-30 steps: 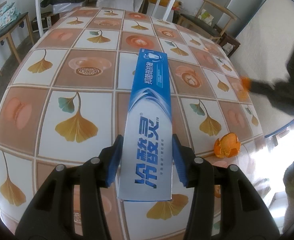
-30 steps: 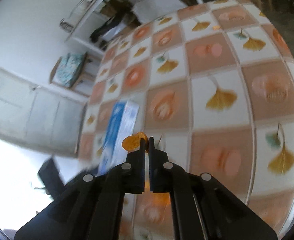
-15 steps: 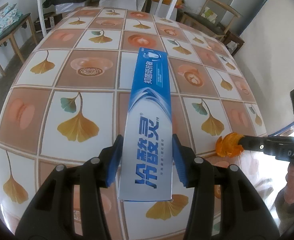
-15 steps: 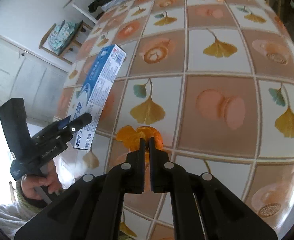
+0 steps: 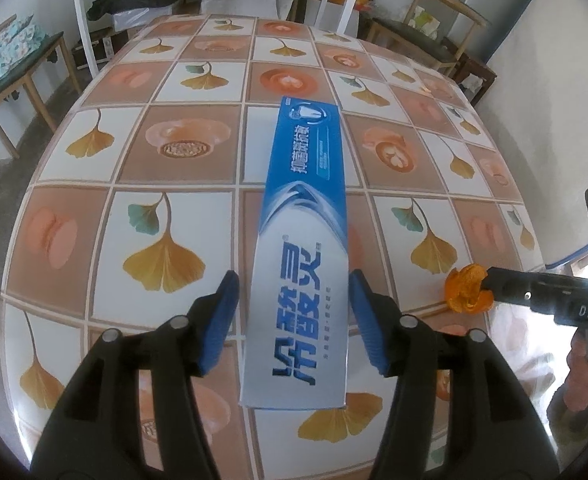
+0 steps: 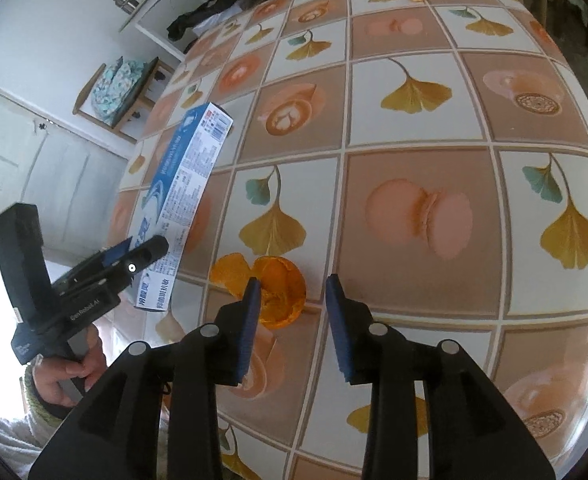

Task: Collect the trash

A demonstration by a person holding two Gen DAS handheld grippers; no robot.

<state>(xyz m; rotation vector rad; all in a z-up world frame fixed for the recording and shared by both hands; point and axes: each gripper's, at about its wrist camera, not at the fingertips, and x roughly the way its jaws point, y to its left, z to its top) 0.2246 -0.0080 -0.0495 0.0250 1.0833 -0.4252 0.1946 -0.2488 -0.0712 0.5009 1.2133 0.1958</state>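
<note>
Straddling the near end of the toothpaste box (image 5: 302, 248), the left hand-held gripper (image 5: 294, 316) is sitting with its blue pads (image 5: 221, 320) on either side of the carton, and a sliver of gap is showing on both flanks, so it is reading as spread rather than clamped; whether the box is hovering or lying flat is hard to tell from the left wrist view, though in the right wrist view its far end is appearing raised off the surface (image 6: 414, 184). The right hand-held gripper (image 6: 291, 304) is likewise standing parted, with nothing between its pads, and the orange peel (image 6: 269, 284) is lying on the tablecloth just ahead of the left pad, partly behind it.

Judging by this, the collecting is looking barely under way: both visible pieces of rubbish, the carton and the peel, are sitting out on the surface, neither one is being firmly gripped, and no bin or bag is showing in either view. What is remaining appears to be closing on each item and carrying it off to wherever the trash is going.

Beyond the surface, wooden chairs (image 5: 17, 60) and white walls are ringing the room.
</note>
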